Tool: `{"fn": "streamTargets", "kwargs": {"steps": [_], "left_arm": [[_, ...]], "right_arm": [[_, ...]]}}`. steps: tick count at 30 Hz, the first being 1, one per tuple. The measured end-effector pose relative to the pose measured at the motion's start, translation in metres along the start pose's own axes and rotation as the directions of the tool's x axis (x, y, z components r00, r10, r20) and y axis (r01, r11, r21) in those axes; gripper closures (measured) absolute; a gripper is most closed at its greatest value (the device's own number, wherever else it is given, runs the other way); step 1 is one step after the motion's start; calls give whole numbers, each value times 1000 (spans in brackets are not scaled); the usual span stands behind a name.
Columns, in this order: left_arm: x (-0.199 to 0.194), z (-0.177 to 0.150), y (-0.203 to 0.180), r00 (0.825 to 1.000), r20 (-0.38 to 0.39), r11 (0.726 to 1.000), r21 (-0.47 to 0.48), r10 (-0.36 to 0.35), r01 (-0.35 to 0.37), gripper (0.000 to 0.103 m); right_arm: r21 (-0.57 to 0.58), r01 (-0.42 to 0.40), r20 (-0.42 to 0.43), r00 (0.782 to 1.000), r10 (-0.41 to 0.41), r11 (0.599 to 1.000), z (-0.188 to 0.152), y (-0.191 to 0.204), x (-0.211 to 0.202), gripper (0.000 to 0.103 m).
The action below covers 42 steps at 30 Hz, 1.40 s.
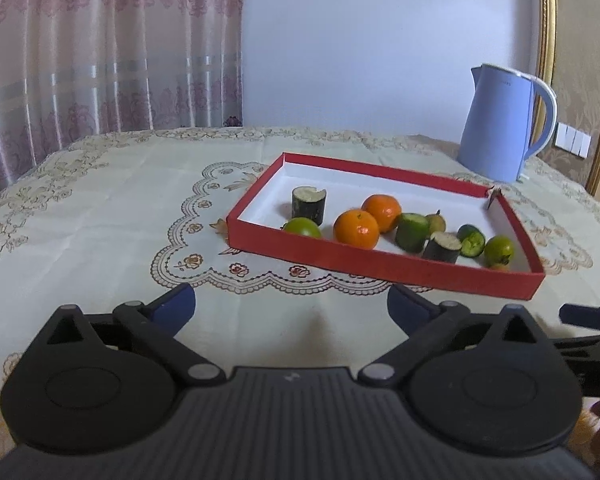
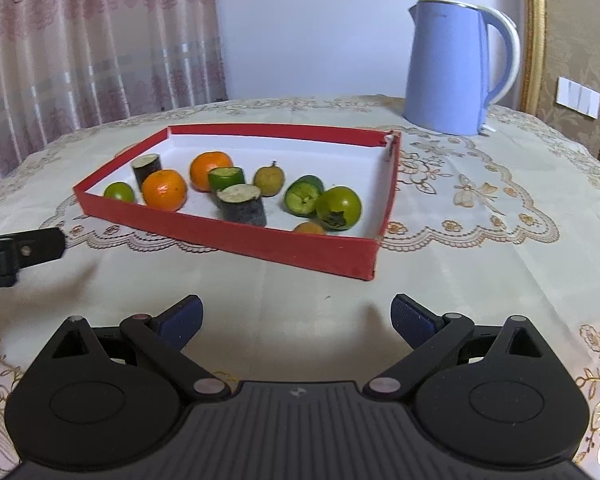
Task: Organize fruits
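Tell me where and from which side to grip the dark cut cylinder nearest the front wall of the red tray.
Grip the dark cylinder across its curved sides, coming from above. It stands on end, pale cut face up, close behind the red tray front wall, so a level approach would likely hit the wall. A green piece sits close behind, so set the fingers left and right. The right gripper is open and empty.

1. Left gripper: black ribbed body, two round black discs, silver pivot pins, dark blue finger pads.
2. Right gripper: the same build, small white logo at twelve o'clock on its ribbing.
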<state>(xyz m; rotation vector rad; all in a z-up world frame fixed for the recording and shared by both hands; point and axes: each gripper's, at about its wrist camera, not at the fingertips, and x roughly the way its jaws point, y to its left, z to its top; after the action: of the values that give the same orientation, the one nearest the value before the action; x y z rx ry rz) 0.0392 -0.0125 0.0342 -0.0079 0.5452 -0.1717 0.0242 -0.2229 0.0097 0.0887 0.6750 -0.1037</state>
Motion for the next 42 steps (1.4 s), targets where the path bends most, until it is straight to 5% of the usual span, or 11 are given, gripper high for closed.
{"fn": "streamTargets", "kwargs": {"steps": [9, 42], "left_arm": [[-15, 1, -23, 998, 48, 998, 46, 28, -30, 0], [-18, -6, -60, 999, 17, 985, 164, 45, -47, 0]], "right_arm": [[31, 32, -3, 999, -31, 999, 3, -6, -1, 2], [60, 69, -2, 998, -69, 996, 7, -9, 1, 2]]}}
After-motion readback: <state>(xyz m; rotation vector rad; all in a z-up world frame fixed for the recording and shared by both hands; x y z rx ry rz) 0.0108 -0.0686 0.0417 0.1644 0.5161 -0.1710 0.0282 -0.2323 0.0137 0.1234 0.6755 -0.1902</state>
